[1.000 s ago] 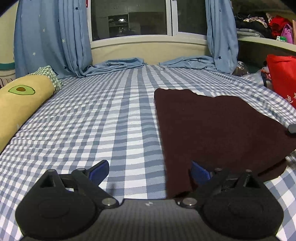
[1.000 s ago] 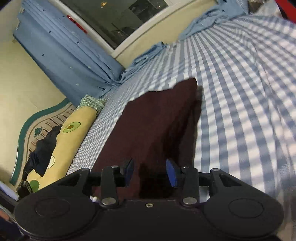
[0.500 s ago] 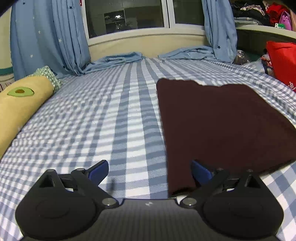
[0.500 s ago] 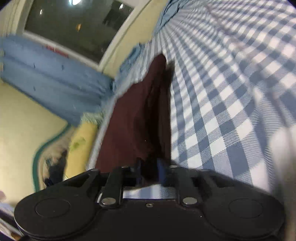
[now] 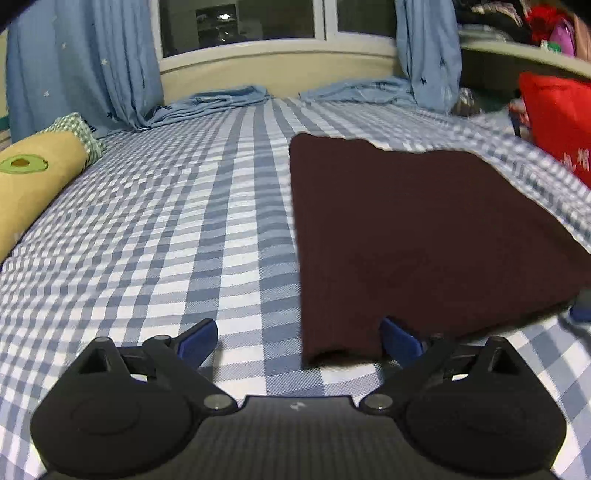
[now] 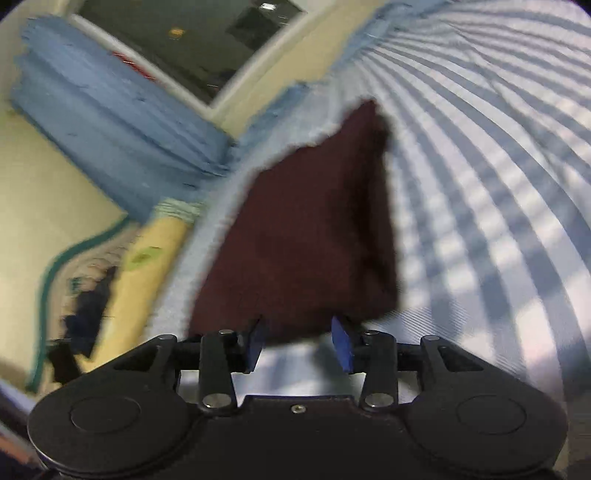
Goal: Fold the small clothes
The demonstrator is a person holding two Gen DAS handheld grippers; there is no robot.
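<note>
Left tool (image 5: 297, 338): blue-tipped fingers spread wide, gripping nothing. The near left corner of the dark maroon folded cloth (image 5: 406, 240) lies between them, closer to the right-hand finger; contact cannot be confirmed. The cloth lies flat on the blue-and-white checked bed sheet (image 5: 166, 240), running ahead and to the right of this tool.

Right tool (image 6: 300, 341): fingers parted, though narrower than the left's. The cloth's near edge (image 6: 306, 240) sits just ahead of and between the tips; view is motion-blurred, so whether the tips touch fabric cannot be told. Nothing looks pinched. A blue tip at the far right of the left wrist view, beside the cloth's near right corner, looks like this tool.

Further out, left of the left tool: yellow bolster pillow with an avocado print (image 5: 33, 177), green checked end. Beyond, pale blue star-print curtains (image 5: 81, 62) pooling on the bed below a dark window (image 5: 240, 22). Far right: red bag (image 5: 557, 122), blurred clutter behind it.
</note>
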